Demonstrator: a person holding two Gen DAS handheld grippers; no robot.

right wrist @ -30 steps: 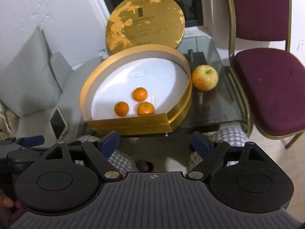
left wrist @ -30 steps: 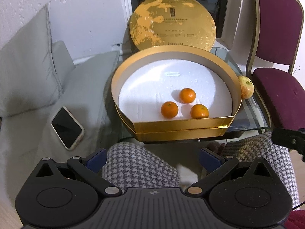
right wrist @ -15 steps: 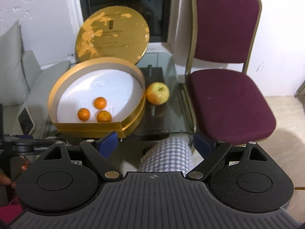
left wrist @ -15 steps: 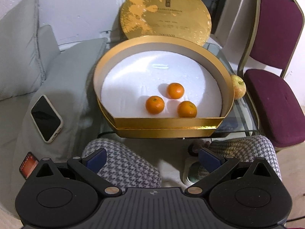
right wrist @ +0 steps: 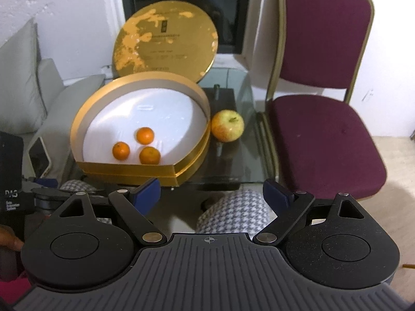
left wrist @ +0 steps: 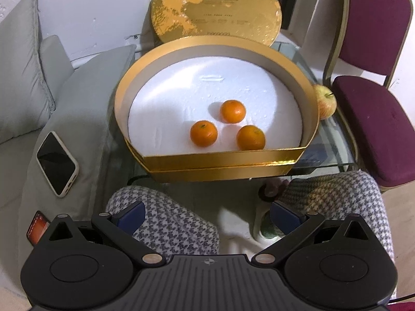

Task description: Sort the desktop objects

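Both grippers are black with ribbed grey bases, silver pivot screws and blue fingers (left wrist: 131, 213); the person wears houndstooth trousers (left wrist: 171, 223).

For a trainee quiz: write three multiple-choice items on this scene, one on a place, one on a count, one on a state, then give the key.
1. Where is the apple?
A. inside the gold box
B. on the glass table beside the box
C. on the chair

2. How many oranges lie in the gold box?
A. two
B. three
C. five

3. The right gripper is:
A. open, holding nothing
B. shut on an orange
C. shut on the apple

Key: B, it sits outside the rim; B, three show on the white liner; A, its fingers stand wide apart.
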